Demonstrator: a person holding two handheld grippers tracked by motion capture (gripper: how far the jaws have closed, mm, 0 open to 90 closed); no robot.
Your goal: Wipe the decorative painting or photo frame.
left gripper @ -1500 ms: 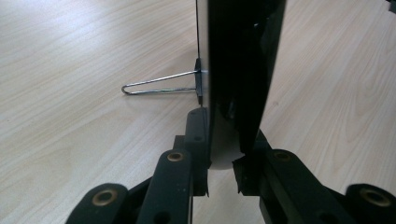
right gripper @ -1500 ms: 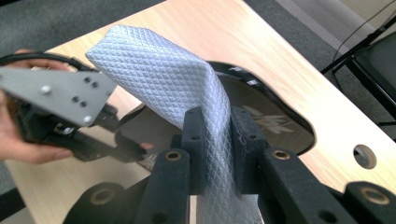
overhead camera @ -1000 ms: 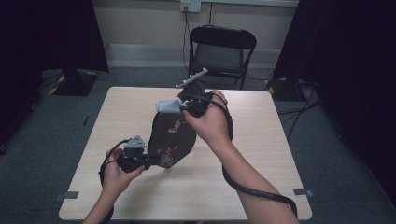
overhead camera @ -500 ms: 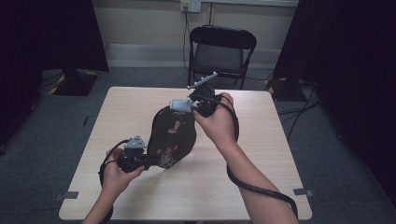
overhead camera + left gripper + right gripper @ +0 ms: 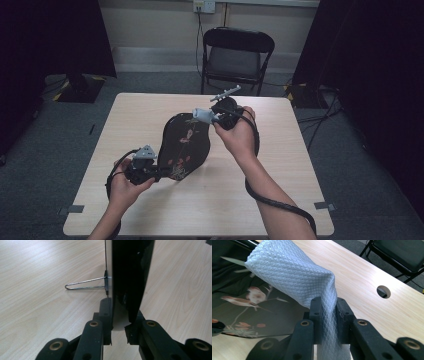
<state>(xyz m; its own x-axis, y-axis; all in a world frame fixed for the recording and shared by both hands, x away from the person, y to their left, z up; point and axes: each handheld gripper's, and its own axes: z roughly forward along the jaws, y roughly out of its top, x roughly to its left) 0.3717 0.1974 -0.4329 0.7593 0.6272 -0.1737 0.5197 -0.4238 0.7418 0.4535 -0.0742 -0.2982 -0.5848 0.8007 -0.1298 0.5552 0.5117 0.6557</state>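
Black jaws of the left gripper [image 5: 117,331] are clamped on the bottom edge of a dark lacquered plaque [image 5: 185,145], the one with birds and flowers painted on it. In the left gripper view a wire stand [image 5: 85,284] sticks out from its back. The plaque sits mid-frame in the high view, propped up off the wooden table [image 5: 280,150]. The right gripper [image 5: 326,315] is pinched tight on a white quilted cloth [image 5: 294,272], which lies against the plaque's top edge, upper middle of the high view. A black folding chair [image 5: 237,55] is behind the table.
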